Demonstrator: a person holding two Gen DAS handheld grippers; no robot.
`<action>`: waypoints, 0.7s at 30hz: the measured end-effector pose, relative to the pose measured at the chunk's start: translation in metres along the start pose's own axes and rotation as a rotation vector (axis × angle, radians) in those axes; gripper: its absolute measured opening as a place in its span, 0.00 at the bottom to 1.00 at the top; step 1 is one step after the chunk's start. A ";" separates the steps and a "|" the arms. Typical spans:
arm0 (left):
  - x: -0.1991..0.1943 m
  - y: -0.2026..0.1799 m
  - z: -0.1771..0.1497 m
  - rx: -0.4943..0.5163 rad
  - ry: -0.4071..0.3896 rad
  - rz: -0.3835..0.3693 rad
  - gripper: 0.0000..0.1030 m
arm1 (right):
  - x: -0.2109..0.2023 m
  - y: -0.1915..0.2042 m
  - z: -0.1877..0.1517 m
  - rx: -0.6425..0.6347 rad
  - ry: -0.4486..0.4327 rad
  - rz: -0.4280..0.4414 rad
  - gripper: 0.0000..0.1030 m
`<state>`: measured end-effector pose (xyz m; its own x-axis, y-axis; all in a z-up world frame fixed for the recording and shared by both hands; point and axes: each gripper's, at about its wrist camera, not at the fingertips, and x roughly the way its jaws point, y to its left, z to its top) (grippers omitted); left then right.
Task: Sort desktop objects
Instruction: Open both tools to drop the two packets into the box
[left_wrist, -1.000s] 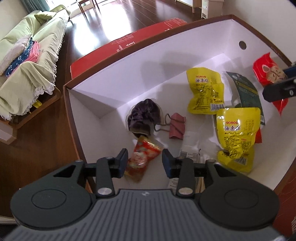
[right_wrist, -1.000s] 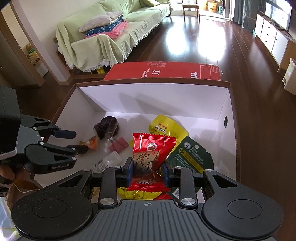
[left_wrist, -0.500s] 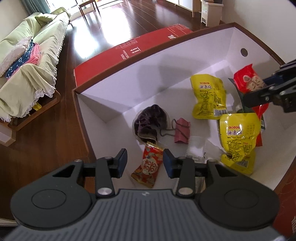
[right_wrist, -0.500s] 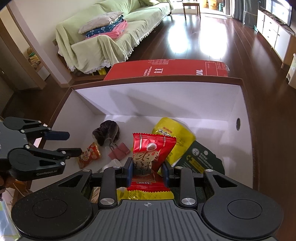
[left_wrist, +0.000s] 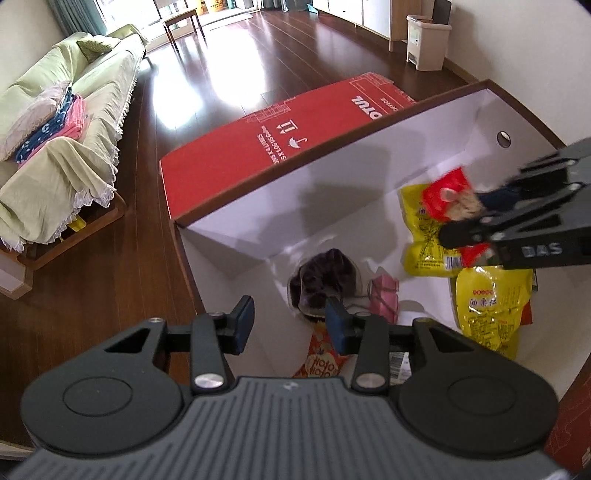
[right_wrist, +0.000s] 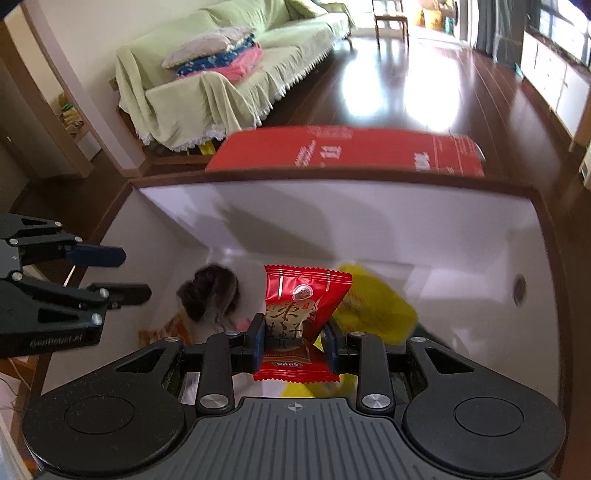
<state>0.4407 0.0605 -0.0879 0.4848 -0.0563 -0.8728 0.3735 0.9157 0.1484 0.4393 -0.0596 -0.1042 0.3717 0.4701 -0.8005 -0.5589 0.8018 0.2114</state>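
Clamped in right tool, red packet

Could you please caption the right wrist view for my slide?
Right gripper holds a red snack packet above the white box, left gripper open alongside.

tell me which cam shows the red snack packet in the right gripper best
The right wrist view: the red snack packet fills the centre, sharp, pinched between the right gripper fingers. The left wrist view shows it small, blurred and partly hidden by that gripper.
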 end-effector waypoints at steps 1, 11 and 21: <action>0.000 0.001 0.001 -0.002 -0.002 -0.002 0.36 | 0.002 0.002 0.002 -0.008 -0.012 -0.002 0.42; -0.003 0.002 0.000 -0.014 -0.004 -0.015 0.36 | -0.002 0.000 -0.011 -0.022 -0.008 -0.068 0.73; -0.009 -0.010 -0.001 -0.007 0.009 -0.025 0.37 | -0.027 -0.010 -0.025 0.056 0.109 -0.146 0.73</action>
<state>0.4316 0.0519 -0.0818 0.4682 -0.0759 -0.8804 0.3796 0.9169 0.1228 0.4166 -0.0899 -0.0988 0.3614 0.3066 -0.8806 -0.4619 0.8793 0.1166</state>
